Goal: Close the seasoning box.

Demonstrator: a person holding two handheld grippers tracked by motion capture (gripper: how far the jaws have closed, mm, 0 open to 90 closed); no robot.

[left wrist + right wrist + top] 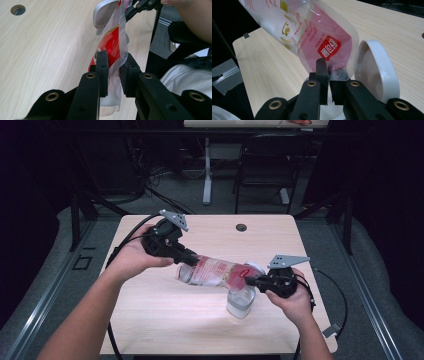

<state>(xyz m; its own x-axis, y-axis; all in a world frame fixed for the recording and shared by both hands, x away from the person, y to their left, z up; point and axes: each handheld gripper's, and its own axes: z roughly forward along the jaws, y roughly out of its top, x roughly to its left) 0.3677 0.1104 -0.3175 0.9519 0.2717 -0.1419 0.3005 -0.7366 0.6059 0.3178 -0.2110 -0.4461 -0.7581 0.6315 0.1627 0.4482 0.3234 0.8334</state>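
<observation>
High view: bag [212, 271] lies lengthwise left to right between both tools.

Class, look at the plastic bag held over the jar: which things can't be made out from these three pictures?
- What the bag holds: high view, the film is blurred and glary.
- The bag's small print: right gripper view, too small and turned.
- Inside the jar: high view, the bag and right gripper cover its mouth.
- The jar below its lid: right gripper view, fingers hide it.

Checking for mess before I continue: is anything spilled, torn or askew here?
No spill or tear shows. The clear plastic bag with red print hangs slanted between the left gripper and right gripper, over a clear container whose white lid stands open.
</observation>
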